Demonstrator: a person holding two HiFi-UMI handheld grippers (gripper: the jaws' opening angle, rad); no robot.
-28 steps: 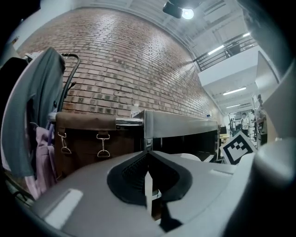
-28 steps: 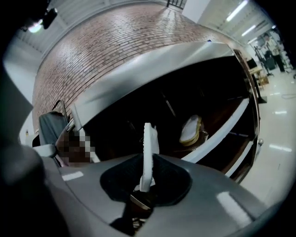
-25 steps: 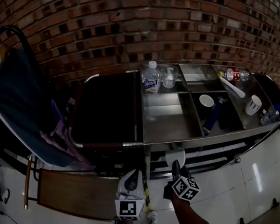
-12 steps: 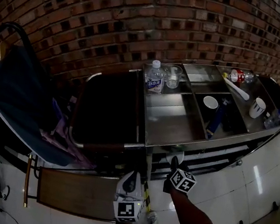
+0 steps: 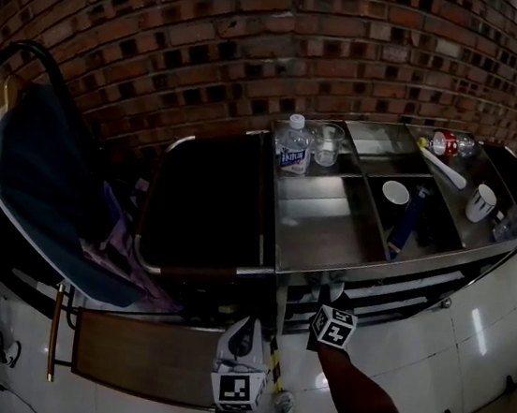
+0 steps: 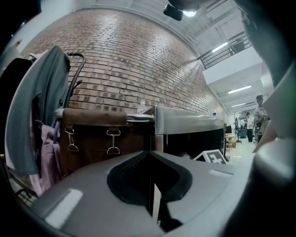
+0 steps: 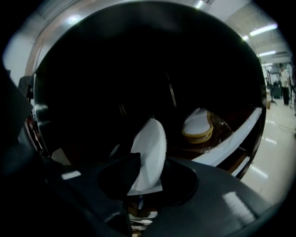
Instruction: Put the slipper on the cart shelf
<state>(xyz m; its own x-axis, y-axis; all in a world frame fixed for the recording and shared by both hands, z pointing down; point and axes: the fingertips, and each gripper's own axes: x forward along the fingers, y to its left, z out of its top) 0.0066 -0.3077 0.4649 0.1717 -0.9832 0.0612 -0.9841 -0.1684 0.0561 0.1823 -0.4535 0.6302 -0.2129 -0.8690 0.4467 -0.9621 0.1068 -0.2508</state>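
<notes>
My right gripper (image 5: 333,307) reaches in under the steel cart (image 5: 330,239), over its dark lower shelf (image 7: 222,147). In the right gripper view a white slipper (image 7: 149,152) stands on end between its jaws, against the black left finger (image 7: 124,178). The jaws are opening, and the slipper still sits upright in them. A stacked pair of white slippers (image 7: 198,126) lies further in on the shelf. My left gripper (image 5: 243,340) hangs low in front of the cart, its jaws together on nothing.
On the cart top stand a water bottle (image 5: 294,146), a glass (image 5: 326,144), a white cup (image 5: 395,192) and a mug (image 5: 482,202). A black bin (image 5: 206,208) adjoins the cart's left. A brown bag (image 5: 149,356) and a blue garment (image 5: 43,191) are at the left.
My right gripper has pushed forward, further under the cart top, with the slipper in it. The left gripper has stayed where it was.
</notes>
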